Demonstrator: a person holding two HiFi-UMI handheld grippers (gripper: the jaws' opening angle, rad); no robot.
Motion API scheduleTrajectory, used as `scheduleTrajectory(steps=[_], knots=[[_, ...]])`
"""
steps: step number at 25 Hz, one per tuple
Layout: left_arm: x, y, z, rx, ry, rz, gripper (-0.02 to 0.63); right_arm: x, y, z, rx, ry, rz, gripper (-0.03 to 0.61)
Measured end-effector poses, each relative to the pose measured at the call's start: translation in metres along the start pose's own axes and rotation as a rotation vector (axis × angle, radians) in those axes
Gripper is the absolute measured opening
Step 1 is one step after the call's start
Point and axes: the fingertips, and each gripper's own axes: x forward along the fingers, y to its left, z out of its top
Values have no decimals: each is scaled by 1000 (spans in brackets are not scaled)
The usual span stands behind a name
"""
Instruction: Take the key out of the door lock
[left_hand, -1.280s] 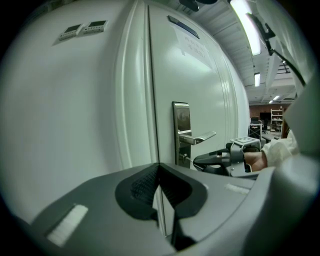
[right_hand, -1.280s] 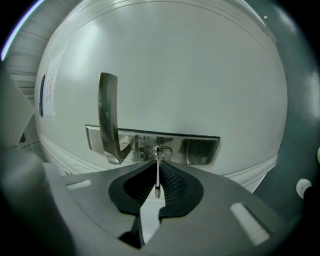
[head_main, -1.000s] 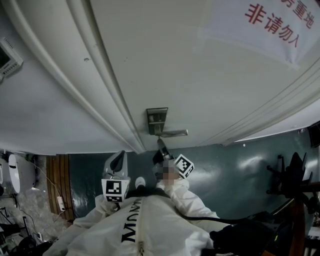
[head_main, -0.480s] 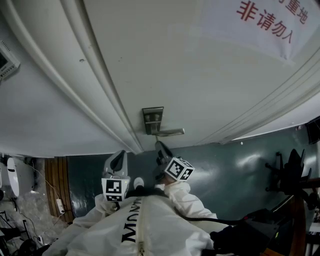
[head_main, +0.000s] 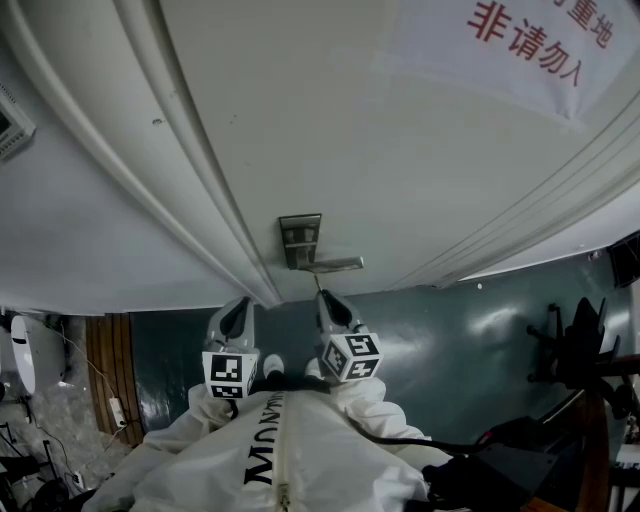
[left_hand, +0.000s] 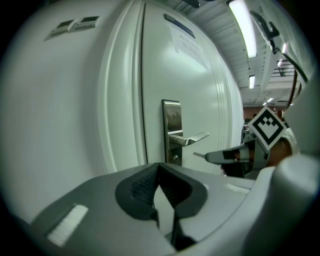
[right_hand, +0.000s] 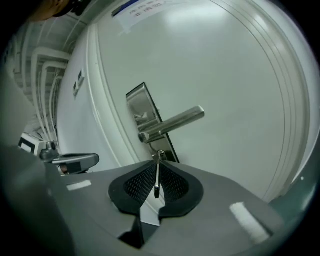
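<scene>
The white door (head_main: 350, 120) carries a steel lock plate (head_main: 300, 238) with a lever handle (head_main: 338, 265). My right gripper (head_main: 325, 298) is just below the plate, shut on the small metal key (right_hand: 158, 172), which stands edge-on between its pads. In the left gripper view the key's tip (left_hand: 198, 155) sticks out of the right gripper (left_hand: 227, 156), a short gap away from the keyhole (left_hand: 175, 159). My left gripper (head_main: 240, 312) hangs to the left near the door frame, shut with nothing in it (left_hand: 159, 170).
A paper notice with red characters (head_main: 530, 45) is stuck high on the door. A wall panel (head_main: 12, 122) sits at far left. Dark chairs and gear (head_main: 585, 350) stand on the green floor (head_main: 480, 335) to the right; cables lie at lower left.
My right gripper has drawn back from the lock plate with the key in it, and its marker cube has turned. The left gripper has hardly moved.
</scene>
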Motion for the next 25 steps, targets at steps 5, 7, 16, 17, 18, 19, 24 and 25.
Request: scheduleTrajectory(steps=[5, 7, 16, 17, 18, 19, 24, 25], knots=[[3, -1, -5, -8, 9, 17, 0, -20, -5, 12, -229, -40, -92, 23], [0, -4, -4, -9, 9, 28, 0, -28, -8, 13, -249, -46, -103, 23], [-15, -15, 3, 9, -27, 72, 0, -51, 0, 26, -242, -96, -43, 23], [-18, -15, 1, 10, -29, 75, 0, -54, 2, 25, -244, -99, -42, 23], [-21, -16, -1, 12, -30, 76, 0, -58, 4, 23, -245, -100, -44, 23], [-24, -16, -1, 14, -35, 75, 0, -61, 5, 23, -245, -101, -48, 23], [-48, -23, 4, 25, -82, 39, 0, -81, 21, 22, -257, -129, -74, 23], [-55, -25, 4, 24, -88, 29, 0, -86, 27, 21, -260, -134, -81, 23]])
